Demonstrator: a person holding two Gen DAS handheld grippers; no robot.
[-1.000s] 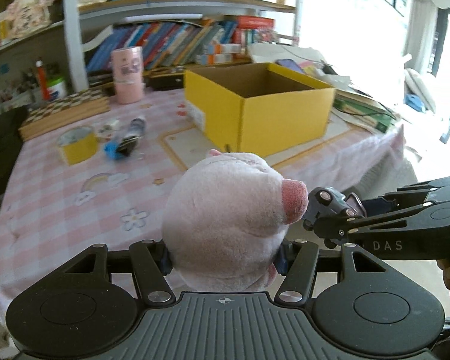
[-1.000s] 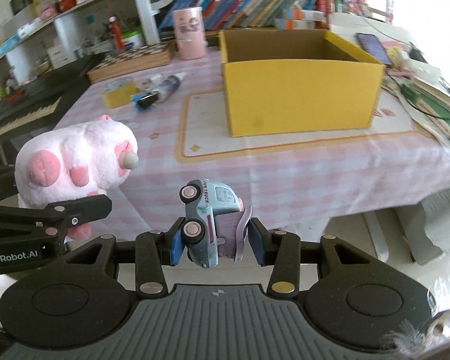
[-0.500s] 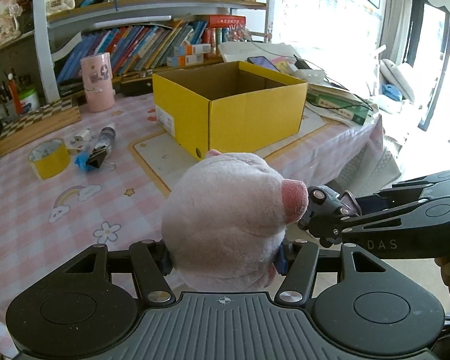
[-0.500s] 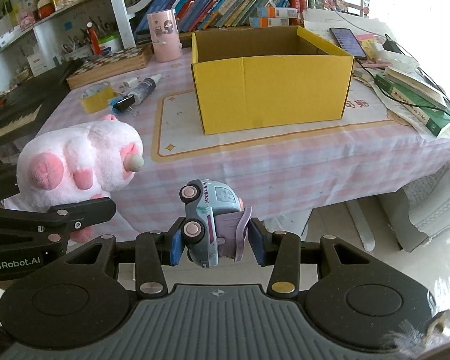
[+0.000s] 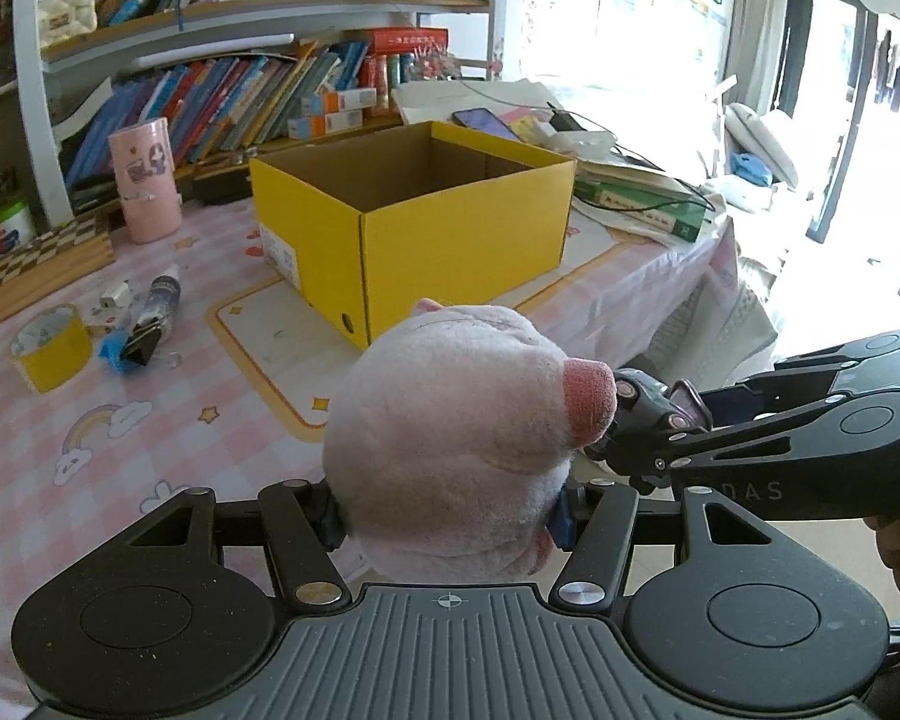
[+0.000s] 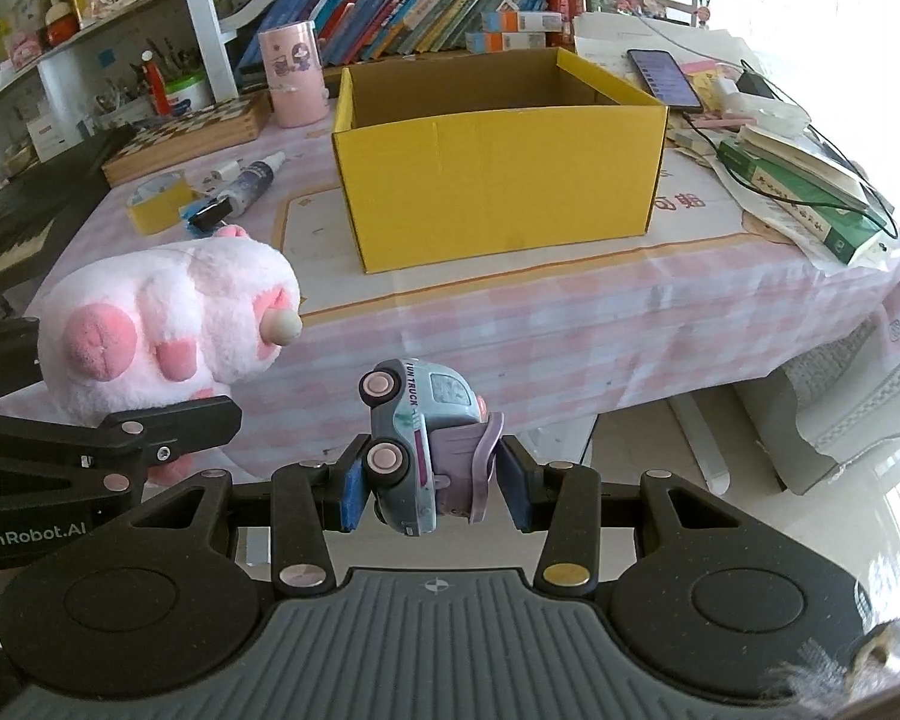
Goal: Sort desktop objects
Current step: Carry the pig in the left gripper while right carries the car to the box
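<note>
Right now my left gripper (image 5: 447, 516) is pinching the pink plush pig (image 5: 456, 438), its pads pressed into the soft sides. My right gripper (image 6: 435, 489) is clamped on the toy truck (image 6: 417, 438), which sits tipped on its side between the blue pads. Both are held off the near edge of the table (image 6: 510, 324). From the right wrist view the open yellow box (image 6: 498, 180) stands at twelve o'clock, the plush at nine, and the yellow tape roll (image 6: 156, 204) near ten o'clock
</note>
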